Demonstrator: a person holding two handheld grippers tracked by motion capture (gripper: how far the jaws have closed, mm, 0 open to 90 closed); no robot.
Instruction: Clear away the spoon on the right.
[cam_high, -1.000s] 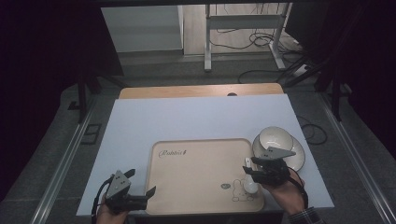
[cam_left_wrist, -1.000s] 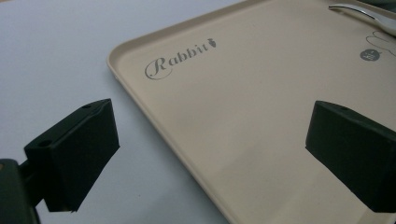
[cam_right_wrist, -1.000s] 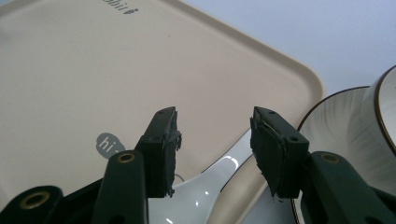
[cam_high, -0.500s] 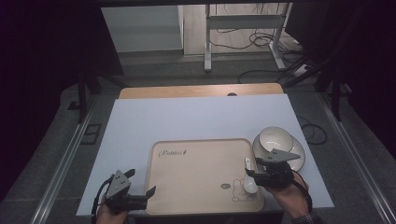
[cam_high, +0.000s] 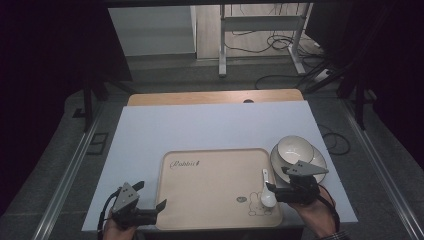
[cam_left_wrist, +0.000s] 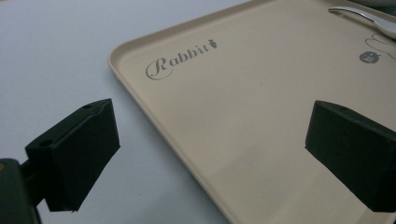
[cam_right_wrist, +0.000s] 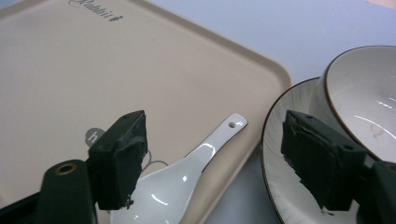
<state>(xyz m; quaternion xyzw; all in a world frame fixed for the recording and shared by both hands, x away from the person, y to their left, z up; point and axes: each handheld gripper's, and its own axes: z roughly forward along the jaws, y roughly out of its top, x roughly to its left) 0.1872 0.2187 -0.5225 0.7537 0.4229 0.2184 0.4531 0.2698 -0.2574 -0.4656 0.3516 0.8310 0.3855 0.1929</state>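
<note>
Beige plastic tray (cam_high: 210, 190): we see it lying flat on the white table sheet (cam_high: 200, 125), "Rabbit" lettering at its far-left corner, a rabbit drawing near its front-right corner.
White ceramic spoon (cam_high: 267, 192): it lies on the tray by the right rim, bowl end toward us over the drawing, handle pointing away.
Right gripper (cam_high: 277, 192): its jaws have just been opening and stand apart. In the right gripper view, the spoon (cam_right_wrist: 182, 179) lies between and below them with neither pad pressing, so we judge it released.
Left gripper (cam_high: 155, 210): jaws wide apart, gripping nothing, straddling the tray's near-left rim (cam_left_wrist: 140, 109).
Bowl (cam_high: 296, 150): it sits in a plate (cam_high: 315, 162) just right of the tray, right behind our right gripper.
Risk one: drawing back carelessly, the right-hand jaw may clip the plate rim and rattle the bowl.
Risk two: a low jaw could drag the spoon's bowl end and skid it off the tray edge.
</note>
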